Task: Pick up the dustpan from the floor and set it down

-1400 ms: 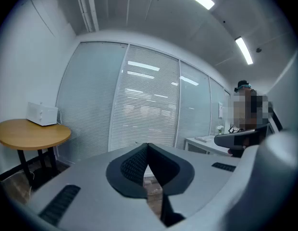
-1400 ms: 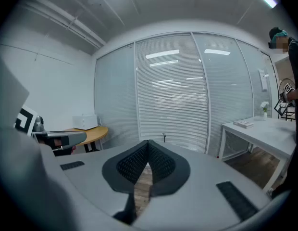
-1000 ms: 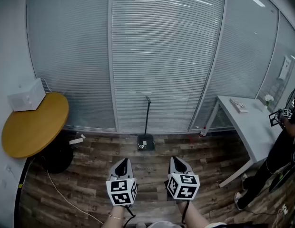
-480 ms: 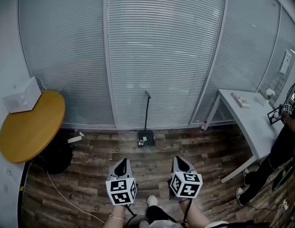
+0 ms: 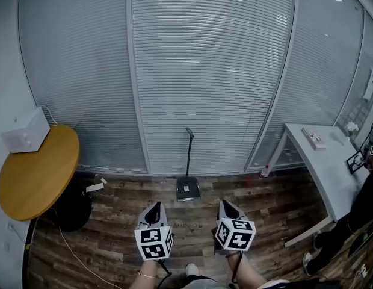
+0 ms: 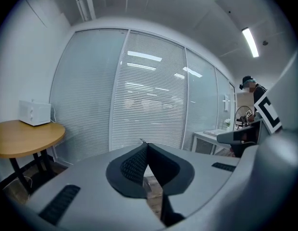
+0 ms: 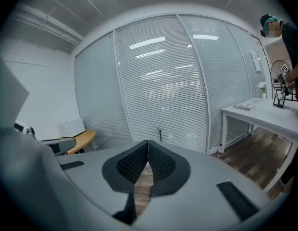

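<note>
Floor point(image 5: 114, 224): wood planks, ending at the far side in a glass wall point(image 5: 204, 71) with blinds. Left edge: round counter point(image 5: 36, 173) carrying a white box point(image 5: 25, 138), with a dark base point(image 5: 69, 206) and a loose cable point(image 5: 84, 253) beneath. Right edge: white counter point(image 5: 331, 161), with a person point(image 5: 355, 218) standing by it. Open floor runs between the two counters up to the wall. Dustpan point(image 5: 188, 189): on the floor at the wall's foot, handle upright, ahead of both grippers and between their lines, well apart from each. Left gripper point(image 5: 154, 206): jaws closed tip to tip, nothing held. Right gripper point(image 5: 226, 203): jaws closed, nothing held.
</note>
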Motion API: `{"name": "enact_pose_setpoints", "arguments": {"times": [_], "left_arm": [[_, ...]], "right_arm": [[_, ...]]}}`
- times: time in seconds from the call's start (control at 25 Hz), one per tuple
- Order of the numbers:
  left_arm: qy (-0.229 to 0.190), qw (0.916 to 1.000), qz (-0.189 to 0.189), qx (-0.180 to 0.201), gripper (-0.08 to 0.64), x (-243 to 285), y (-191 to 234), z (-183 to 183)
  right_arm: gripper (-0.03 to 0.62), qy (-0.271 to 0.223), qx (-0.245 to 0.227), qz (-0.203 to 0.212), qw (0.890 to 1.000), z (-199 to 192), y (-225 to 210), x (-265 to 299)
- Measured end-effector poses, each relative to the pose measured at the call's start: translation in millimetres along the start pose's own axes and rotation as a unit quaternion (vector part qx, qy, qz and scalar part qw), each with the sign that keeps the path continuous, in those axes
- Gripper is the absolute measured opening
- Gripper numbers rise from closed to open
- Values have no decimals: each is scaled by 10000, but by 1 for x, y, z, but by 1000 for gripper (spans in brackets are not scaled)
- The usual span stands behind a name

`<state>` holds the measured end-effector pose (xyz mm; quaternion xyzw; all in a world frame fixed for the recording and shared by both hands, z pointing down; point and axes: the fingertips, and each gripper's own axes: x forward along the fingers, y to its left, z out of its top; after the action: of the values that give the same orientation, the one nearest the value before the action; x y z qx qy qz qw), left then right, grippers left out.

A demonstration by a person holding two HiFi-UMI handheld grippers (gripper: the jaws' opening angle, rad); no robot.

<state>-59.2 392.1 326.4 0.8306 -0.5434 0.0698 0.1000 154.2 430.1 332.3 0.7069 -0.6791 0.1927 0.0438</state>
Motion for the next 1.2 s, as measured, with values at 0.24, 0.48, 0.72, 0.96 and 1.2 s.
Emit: {"name": "enact_pose_setpoints", "arguments": {"times": [0.24, 0.48, 0.72, 0.96, 1.2], "left_arm": [[-80, 9998, 8, 195, 15, 64, -1, 28], [-49, 9999, 72, 121, 15, 118, 3, 40], [156, 9998, 109, 59, 15, 148, 7, 33], [273, 9996, 59, 11, 15, 182, 20, 32], [144, 9999, -48, -68, 15, 231, 35, 42]], "right_arm": [[32, -57, -31, 179, 9998, 40, -12, 62], [32, 36, 51, 294, 9995, 56, -30, 114], [32, 120, 242, 280, 9992, 60, -44, 146], [32, 283, 382, 140, 9988, 51, -51, 176], [32, 257, 321, 15, 9992, 62, -54, 218]]}}
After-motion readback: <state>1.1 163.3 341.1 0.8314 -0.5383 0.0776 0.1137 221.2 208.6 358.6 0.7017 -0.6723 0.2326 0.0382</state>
